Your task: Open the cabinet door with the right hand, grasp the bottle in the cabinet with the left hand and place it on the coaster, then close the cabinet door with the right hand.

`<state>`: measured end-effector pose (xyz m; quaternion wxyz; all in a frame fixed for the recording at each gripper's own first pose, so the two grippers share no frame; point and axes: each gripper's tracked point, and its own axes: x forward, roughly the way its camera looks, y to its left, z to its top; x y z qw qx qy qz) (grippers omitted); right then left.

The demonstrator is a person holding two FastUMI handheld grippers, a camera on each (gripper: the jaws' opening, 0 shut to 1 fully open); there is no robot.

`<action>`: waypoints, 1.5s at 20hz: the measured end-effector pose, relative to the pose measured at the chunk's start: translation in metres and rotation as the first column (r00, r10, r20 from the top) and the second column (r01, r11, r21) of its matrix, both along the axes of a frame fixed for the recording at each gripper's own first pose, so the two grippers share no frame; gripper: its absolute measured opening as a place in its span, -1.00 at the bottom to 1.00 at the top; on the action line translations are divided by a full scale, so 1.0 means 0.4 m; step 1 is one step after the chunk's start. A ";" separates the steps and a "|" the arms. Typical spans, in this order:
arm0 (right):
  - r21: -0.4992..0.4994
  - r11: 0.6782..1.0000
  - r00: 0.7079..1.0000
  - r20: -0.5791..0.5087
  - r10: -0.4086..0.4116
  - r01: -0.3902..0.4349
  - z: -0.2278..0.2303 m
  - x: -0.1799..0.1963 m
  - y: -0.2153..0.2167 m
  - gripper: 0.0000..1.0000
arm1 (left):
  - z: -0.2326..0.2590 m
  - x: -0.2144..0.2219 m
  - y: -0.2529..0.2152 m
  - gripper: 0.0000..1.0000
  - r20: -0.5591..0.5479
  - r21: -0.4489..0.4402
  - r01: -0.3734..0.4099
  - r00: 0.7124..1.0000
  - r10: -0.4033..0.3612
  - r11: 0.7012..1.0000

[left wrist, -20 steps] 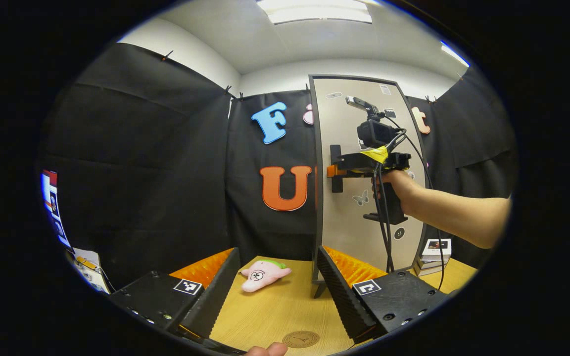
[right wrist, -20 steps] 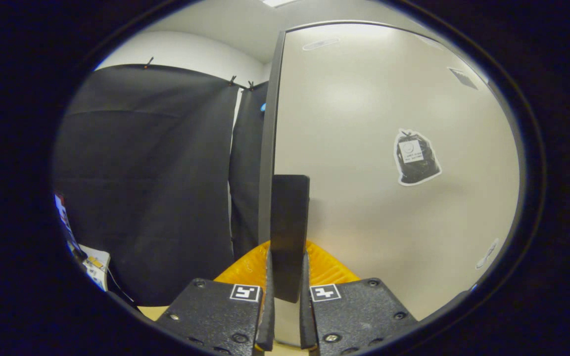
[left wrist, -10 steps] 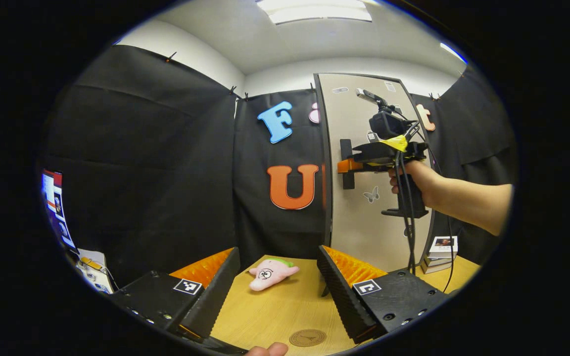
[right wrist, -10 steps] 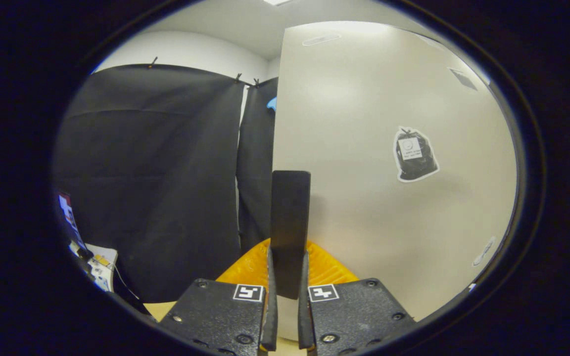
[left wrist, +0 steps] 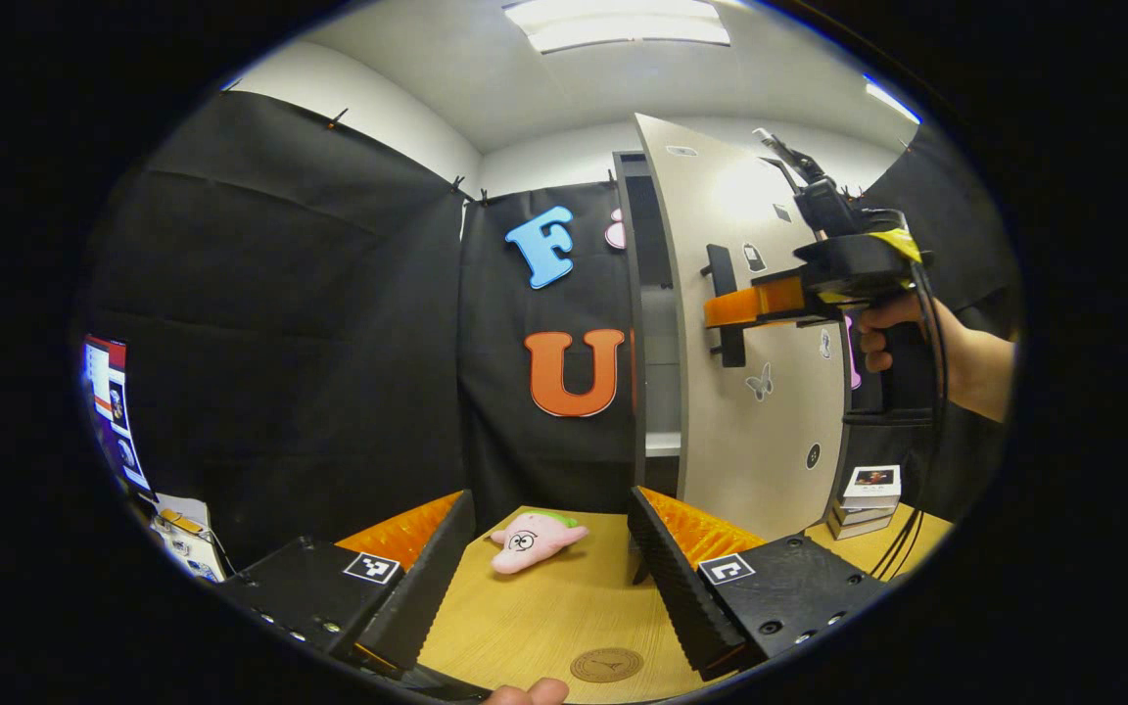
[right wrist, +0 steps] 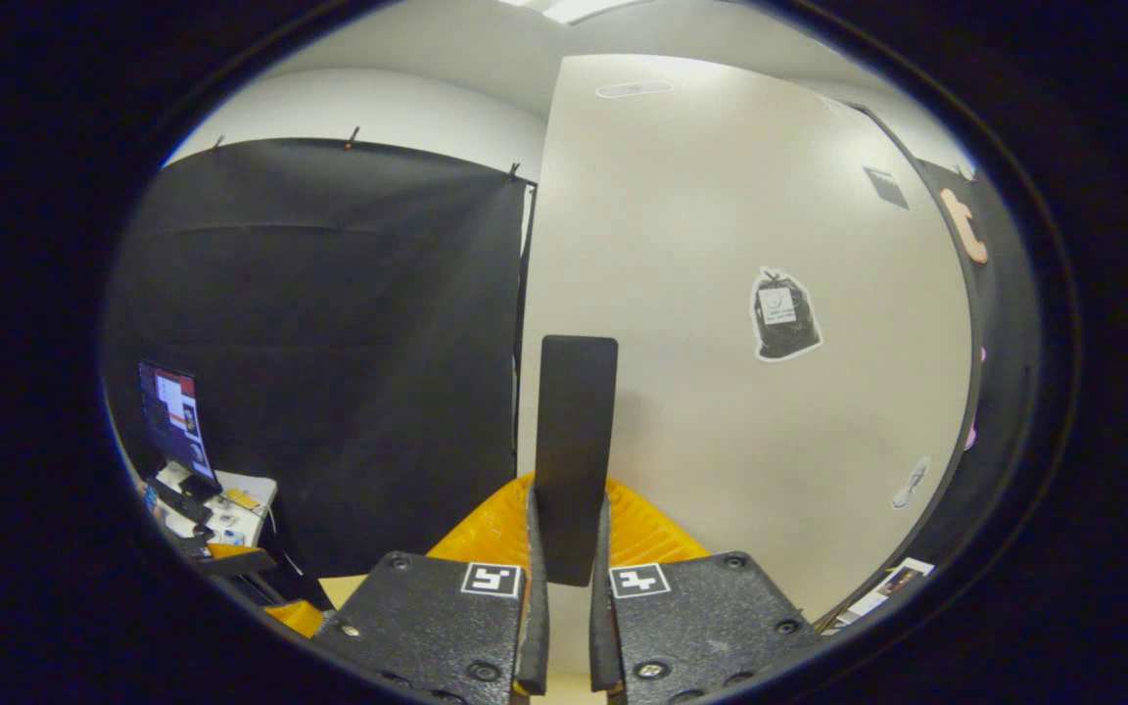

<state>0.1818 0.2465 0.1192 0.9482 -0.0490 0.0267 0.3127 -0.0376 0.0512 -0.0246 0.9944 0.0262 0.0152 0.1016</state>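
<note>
Your left gripper point(left wrist: 549, 578) hangs wide and empty over the bench's near edge, above the coaster point(left wrist: 606, 665). The cabinet door point(left wrist: 750, 323) stands part open; your right gripper point(right wrist: 564, 627) pinches its handle point(right wrist: 574, 455). The rigid door should swing lightly. The bottle's place is hidden.

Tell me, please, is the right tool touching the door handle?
Touching: in the right gripper view the right tool has both fingers pressed on the black door handle.
</note>
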 end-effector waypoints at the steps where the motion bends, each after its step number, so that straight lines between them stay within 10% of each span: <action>1: 0.005 1.000 1.000 -0.001 0.002 -0.002 -0.001 -0.026 -0.016 -0.60 | -0.004 -0.003 -0.004 0.89 0.000 -0.001 0.005 1.000 -0.005 1.000; 23: 0.107 0.959 0.964 0.006 -0.266 0.264 -0.011 -0.254 -0.290 -0.62 | 0.036 0.065 -0.142 0.90 0.051 -0.042 0.147 0.988 -0.145 0.988; 30: 0.087 0.878 0.880 0.029 -0.474 0.470 -0.019 -0.287 -0.380 -0.64 | 0.028 0.084 -0.166 0.90 0.038 -0.013 0.204 0.978 -0.203 0.979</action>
